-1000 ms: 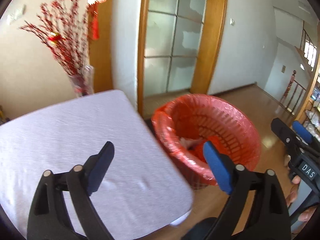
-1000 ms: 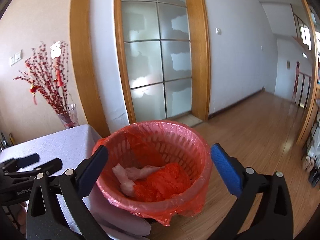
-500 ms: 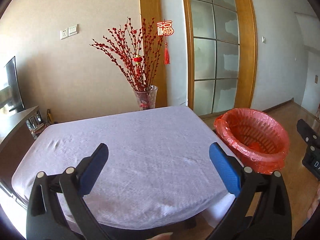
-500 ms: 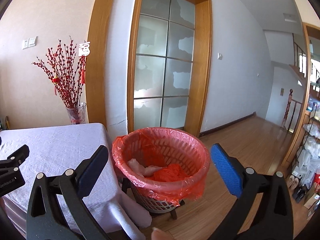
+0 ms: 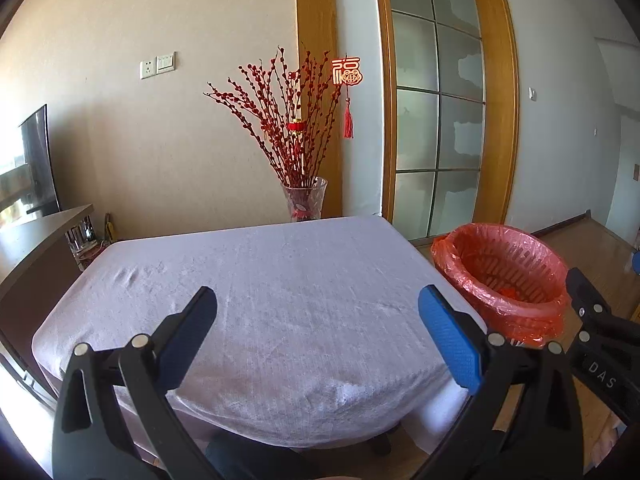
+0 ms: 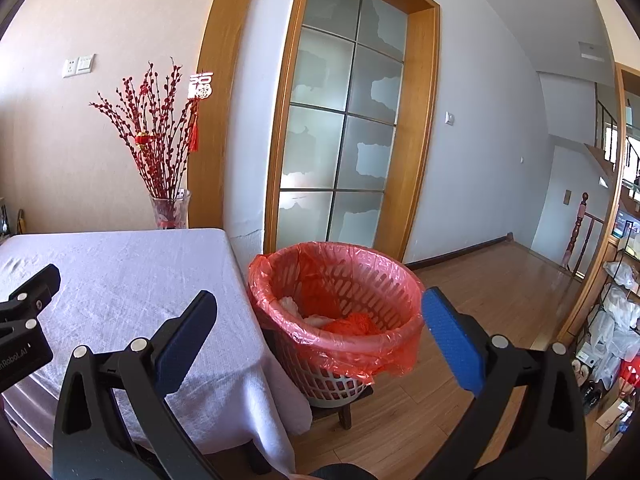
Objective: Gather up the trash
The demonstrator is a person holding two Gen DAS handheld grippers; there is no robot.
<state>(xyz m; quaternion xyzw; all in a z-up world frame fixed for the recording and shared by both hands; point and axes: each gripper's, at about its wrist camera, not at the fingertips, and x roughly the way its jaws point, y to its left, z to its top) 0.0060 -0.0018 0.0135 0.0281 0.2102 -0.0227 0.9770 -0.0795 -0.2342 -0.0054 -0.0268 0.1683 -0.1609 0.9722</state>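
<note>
A white slatted waste basket lined with a red plastic bag (image 6: 336, 312) stands on a low stool to the right of the table; it also shows in the left wrist view (image 5: 500, 276). Inside lie white crumpled paper (image 6: 290, 304) and a red crumpled piece (image 6: 352, 324). My left gripper (image 5: 316, 336) is open and empty, above the near part of the table with its white cloth (image 5: 256, 280). My right gripper (image 6: 318, 338) is open and empty, in front of the basket and a little back from it.
A glass vase of red branches (image 5: 304, 196) stands at the table's far edge, by a wooden door frame with frosted glass (image 6: 340, 140). A dark cabinet (image 5: 36, 240) is at the left. Shelves with bags (image 6: 616, 320) are at the right on the wooden floor.
Both grippers have pulled back and up from the basket. The left view has swung left from the basket to the table. Both stay open and empty.
</note>
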